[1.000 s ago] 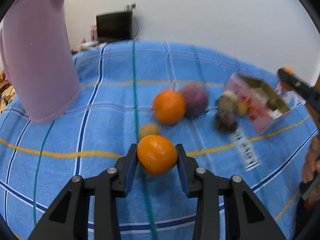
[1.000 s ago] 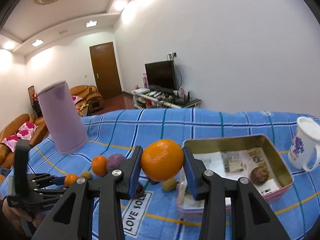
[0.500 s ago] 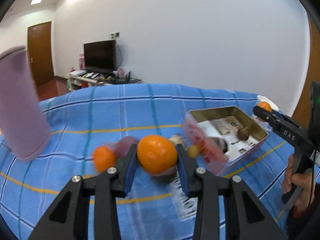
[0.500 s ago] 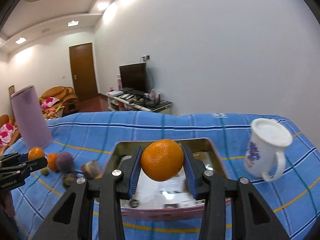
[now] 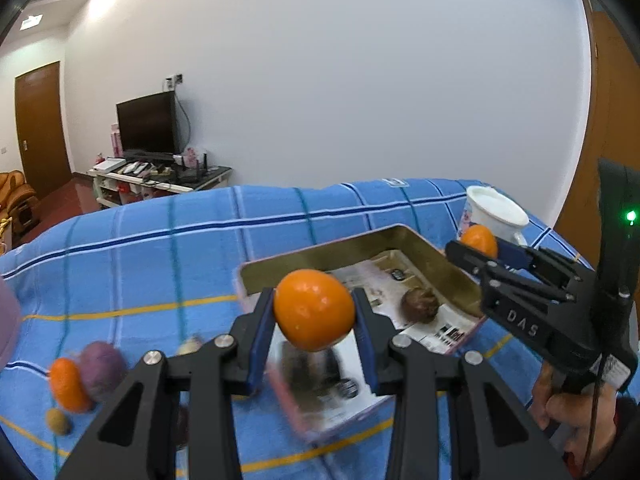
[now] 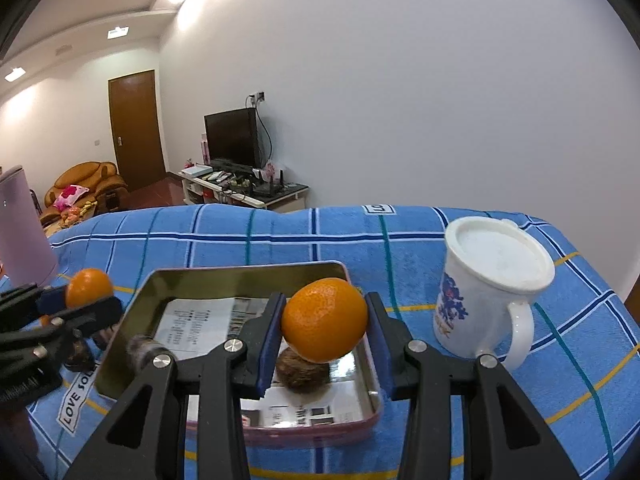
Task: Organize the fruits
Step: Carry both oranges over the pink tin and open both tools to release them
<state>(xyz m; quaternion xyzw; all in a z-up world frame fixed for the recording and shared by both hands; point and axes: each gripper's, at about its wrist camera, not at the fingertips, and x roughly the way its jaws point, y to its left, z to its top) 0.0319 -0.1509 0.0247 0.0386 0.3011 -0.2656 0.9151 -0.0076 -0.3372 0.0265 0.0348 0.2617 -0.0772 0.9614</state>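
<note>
My left gripper (image 5: 314, 312) is shut on an orange (image 5: 314, 309) and holds it above the near left corner of the pink tin tray (image 5: 360, 246). My right gripper (image 6: 324, 320) is shut on a second orange (image 6: 325, 318) above the tray's right half (image 6: 248, 274). A brown round fruit (image 6: 302, 372) lies in the tray under it, also seen in the left wrist view (image 5: 420, 305). Each gripper shows in the other's view, the right (image 5: 478, 242) and the left (image 6: 88, 292). Another orange (image 5: 68, 384), a purple fruit (image 5: 102, 364) and a small yellow fruit (image 5: 58, 420) lie on the cloth at left.
A white lidded mug (image 6: 490, 288) stands right of the tray. A tall pink cylinder (image 6: 22, 228) stands at far left. A blue checked cloth (image 6: 280, 232) covers the table. A dark fruit (image 6: 78, 354) lies left of the tray.
Both grippers have swung right with their oranges, from over the loose fruit pile to above the tin tray. The mug has come closer in the right wrist view.
</note>
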